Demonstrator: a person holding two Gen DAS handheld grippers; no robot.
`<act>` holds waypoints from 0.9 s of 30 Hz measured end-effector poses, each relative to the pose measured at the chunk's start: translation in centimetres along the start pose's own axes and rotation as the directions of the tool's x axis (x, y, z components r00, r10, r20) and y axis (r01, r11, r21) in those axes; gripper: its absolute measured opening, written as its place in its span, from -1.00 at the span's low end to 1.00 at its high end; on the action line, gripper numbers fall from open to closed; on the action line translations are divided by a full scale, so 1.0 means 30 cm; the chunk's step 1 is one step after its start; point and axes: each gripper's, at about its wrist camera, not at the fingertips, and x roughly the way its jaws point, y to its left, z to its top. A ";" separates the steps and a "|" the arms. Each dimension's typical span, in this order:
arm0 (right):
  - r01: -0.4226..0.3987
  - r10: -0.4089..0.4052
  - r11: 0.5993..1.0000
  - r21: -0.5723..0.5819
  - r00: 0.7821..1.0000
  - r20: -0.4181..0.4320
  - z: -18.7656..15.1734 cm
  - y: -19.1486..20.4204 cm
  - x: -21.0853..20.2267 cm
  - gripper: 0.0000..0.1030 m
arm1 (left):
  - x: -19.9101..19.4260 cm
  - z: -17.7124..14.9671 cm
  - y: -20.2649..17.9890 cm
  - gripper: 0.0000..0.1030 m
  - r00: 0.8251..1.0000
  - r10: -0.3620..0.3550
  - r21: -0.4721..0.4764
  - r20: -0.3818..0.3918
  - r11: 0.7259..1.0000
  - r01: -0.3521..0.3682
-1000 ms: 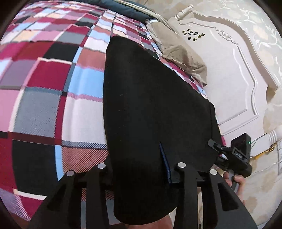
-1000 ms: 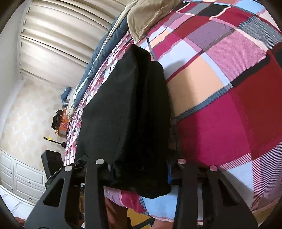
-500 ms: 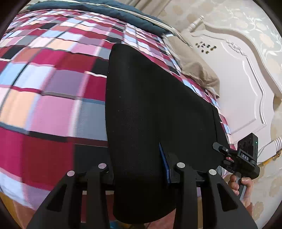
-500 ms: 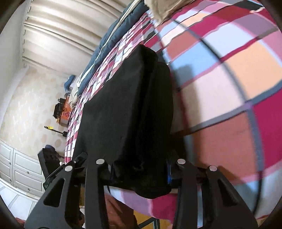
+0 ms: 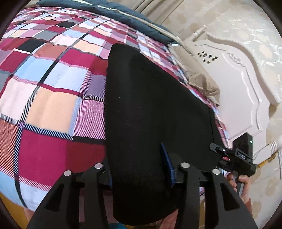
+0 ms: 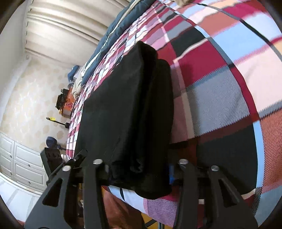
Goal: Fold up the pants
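The black pants (image 5: 155, 112) lie lengthwise on the plaid bedspread (image 5: 52, 84), with their near end lifted over the bed's edge. My left gripper (image 5: 141, 174) is shut on that near end at one corner. My right gripper (image 6: 139, 169) is shut on the other corner, where the pants (image 6: 126, 109) show two stacked layers. The right gripper also shows in the left wrist view (image 5: 236, 156), held by a hand. The left gripper shows in the right wrist view (image 6: 74, 160).
A white carved headboard (image 5: 238, 84) and a beige pillow (image 5: 199, 79) stand to the right. A dark blue quilt (image 5: 123, 12) lies along the far side of the bed. White cabinets (image 6: 21, 163) and curtains (image 6: 67, 21) stand beyond the bed.
Both grippers have pulled back and lifted with the pants' end held. The bedspread slides in the views and more of the bed's near edge shows.
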 end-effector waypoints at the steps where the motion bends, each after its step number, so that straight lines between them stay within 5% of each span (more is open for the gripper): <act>1: -0.010 0.010 1.000 0.010 1.000 0.005 -0.002 -0.005 -0.002 -0.01 | -0.007 -0.005 0.017 -0.02 0.999 -0.042 -0.023 0.007 0.999 0.042; 8: -0.026 0.025 0.999 0.018 0.997 0.067 0.029 -0.026 -0.094 0.45 | -0.114 -0.007 0.069 0.43 0.983 -0.171 -0.058 0.069 0.983 0.175; 17: -0.089 0.087 0.995 0.040 0.996 0.035 0.194 -0.015 0.027 0.52 | 0.053 0.149 0.118 0.44 0.984 -0.177 -0.126 -0.001 0.976 0.176; 19: -0.058 0.058 0.998 0.006 0.998 0.010 0.205 0.004 0.069 0.43 | 0.091 0.161 0.127 0.29 0.987 -0.159 -0.137 -0.034 0.979 0.153; 21: -0.009 0.009 0.999 -0.037 1.000 -0.003 0.204 0.020 0.097 -0.02 | 0.101 0.168 0.119 0.07 0.991 -0.119 -0.108 -0.058 0.988 0.113; 22: -0.004 0.004 0.999 -0.039 1.000 -0.014 0.203 0.017 0.110 -0.08 | 0.101 0.169 0.116 -0.10 0.991 -0.121 -0.098 -0.064 0.989 0.115; 27: -0.054 0.054 0.998 -0.012 0.999 -0.004 0.194 -0.003 0.108 -0.25 | 0.084 0.166 0.089 -0.29 0.995 -0.076 -0.058 -0.060 0.996 0.072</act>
